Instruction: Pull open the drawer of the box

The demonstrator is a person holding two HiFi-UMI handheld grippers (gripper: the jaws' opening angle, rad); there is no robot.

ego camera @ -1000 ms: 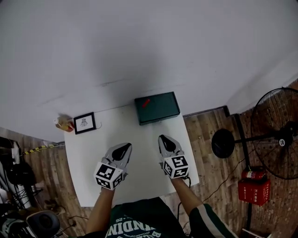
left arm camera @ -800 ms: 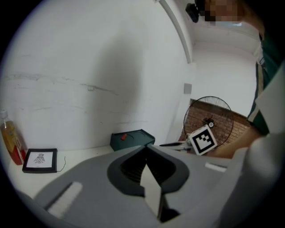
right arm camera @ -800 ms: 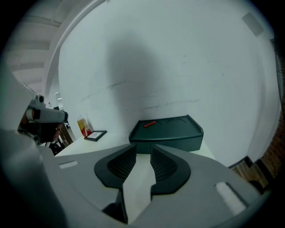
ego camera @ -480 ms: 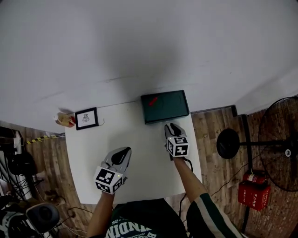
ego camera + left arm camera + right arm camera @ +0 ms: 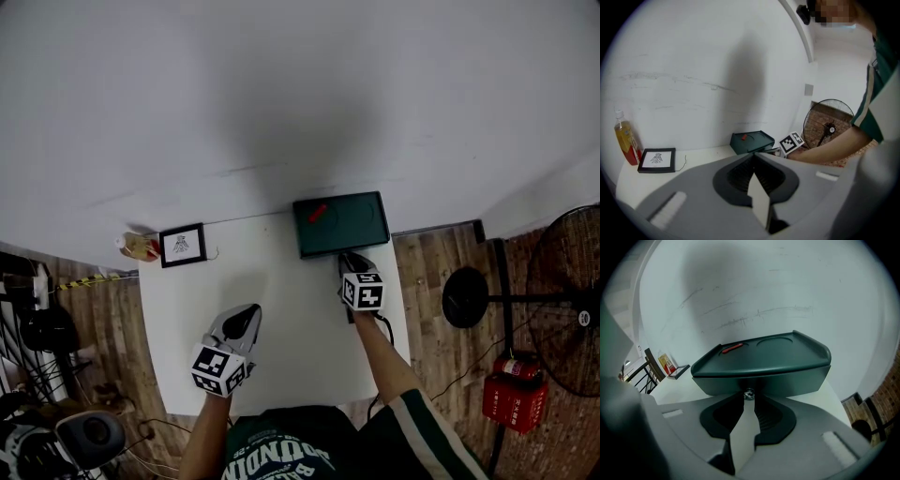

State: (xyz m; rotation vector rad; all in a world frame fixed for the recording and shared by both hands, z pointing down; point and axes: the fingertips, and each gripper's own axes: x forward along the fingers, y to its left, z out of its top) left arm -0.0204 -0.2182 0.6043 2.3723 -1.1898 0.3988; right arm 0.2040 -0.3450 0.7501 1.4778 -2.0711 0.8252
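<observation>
The dark green box point(image 5: 340, 223) stands at the table's back right, against the wall, with a small red piece point(image 5: 317, 213) on its lid. My right gripper point(image 5: 349, 259) is right at its front face. In the right gripper view the box point(image 5: 764, 366) fills the middle, and the drawer's small metal knob point(image 5: 749, 393) sits just at the tips of my right gripper point(image 5: 747, 401), whose jaws are closed together. My left gripper point(image 5: 246, 314) hovers shut over the table's front left, holding nothing. From the left gripper view the box point(image 5: 752, 140) is far off.
The white table point(image 5: 281, 309) carries a framed picture point(image 5: 182, 245) and a bottle point(image 5: 139, 247) at its back left. A standing fan point(image 5: 562, 300) and a red extinguisher box point(image 5: 511, 398) are on the wooden floor to the right. The white wall is directly behind the box.
My right gripper has travelled forward from the table's middle to the box's front, reaching the knob. The left gripper has stayed near the front left.
</observation>
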